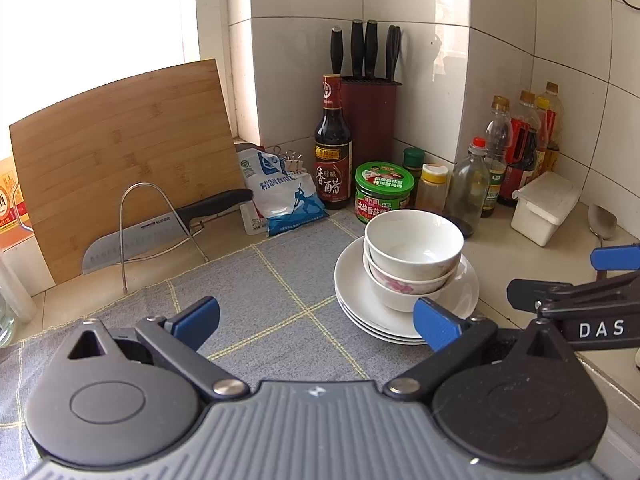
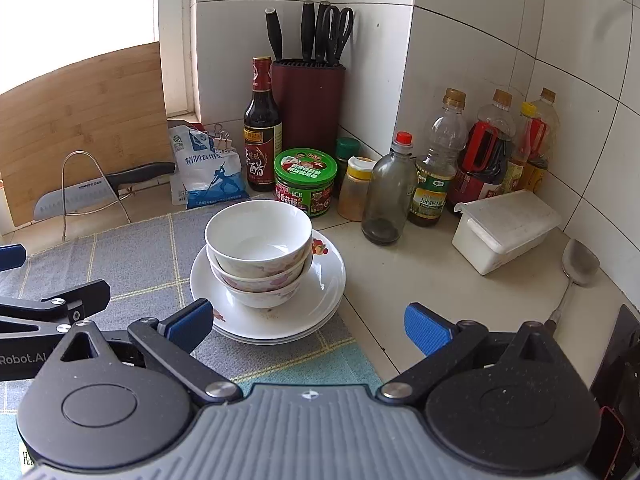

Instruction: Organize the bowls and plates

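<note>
**Bowls stacked on plates, both grippers empty**

Three bowls (image 2: 259, 254) sit nested on a pile of plates (image 2: 320, 292), on the grey checked cloth (image 1: 248, 292) near the edge of the surface. The left gripper (image 1: 316, 320) and the right gripper (image 2: 308, 324) both have jaws wide open and hold nothing.

The stack could tip if a jaw bumps the top bowl. The bowls and plates are smooth, shiny, round and hard, so they may slip or chip. Glass bottles (image 2: 390, 192) stand close behind and could get knocked over.
</note>
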Demonstrator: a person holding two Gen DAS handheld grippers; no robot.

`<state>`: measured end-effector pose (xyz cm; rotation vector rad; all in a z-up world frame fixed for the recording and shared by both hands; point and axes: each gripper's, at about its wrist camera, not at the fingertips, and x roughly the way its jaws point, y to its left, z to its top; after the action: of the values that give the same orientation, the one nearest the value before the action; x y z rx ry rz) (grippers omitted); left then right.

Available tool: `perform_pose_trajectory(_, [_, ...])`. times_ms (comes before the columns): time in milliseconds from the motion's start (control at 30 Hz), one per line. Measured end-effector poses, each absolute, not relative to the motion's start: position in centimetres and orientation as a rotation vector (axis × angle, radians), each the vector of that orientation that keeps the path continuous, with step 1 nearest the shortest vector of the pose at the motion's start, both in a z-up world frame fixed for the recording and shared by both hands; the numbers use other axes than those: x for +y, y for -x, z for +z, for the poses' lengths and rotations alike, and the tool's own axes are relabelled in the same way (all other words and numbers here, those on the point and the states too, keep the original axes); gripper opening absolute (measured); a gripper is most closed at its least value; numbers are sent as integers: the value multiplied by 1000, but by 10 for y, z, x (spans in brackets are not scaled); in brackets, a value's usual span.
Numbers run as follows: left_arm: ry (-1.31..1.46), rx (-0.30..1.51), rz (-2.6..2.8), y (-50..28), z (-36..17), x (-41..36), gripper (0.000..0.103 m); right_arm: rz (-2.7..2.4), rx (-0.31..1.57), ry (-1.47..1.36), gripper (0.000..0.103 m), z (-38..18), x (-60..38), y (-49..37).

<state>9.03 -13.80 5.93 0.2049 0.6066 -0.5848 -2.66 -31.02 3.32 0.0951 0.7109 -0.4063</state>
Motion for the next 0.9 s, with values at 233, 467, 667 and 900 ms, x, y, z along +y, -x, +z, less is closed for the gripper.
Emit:
perform_pose_trajectory(233, [-200, 607, -581, -91, 60, -135, 102, -408, 710, -91, 103, 34, -309, 26])
perform_pose_trajectory(467, [-193, 611, -578, -92, 61, -134, 102, -410, 707, -81, 103, 36, -307, 25])
perform_pose_trajectory(667, [-191, 610, -576, -93, 61, -134, 102, -411, 703, -77, 103, 37, -307, 25])
perform_pose_trajectory(900, [-187, 613, -574, -94, 62, -134, 102, -415, 702, -69, 103, 37, -306, 23])
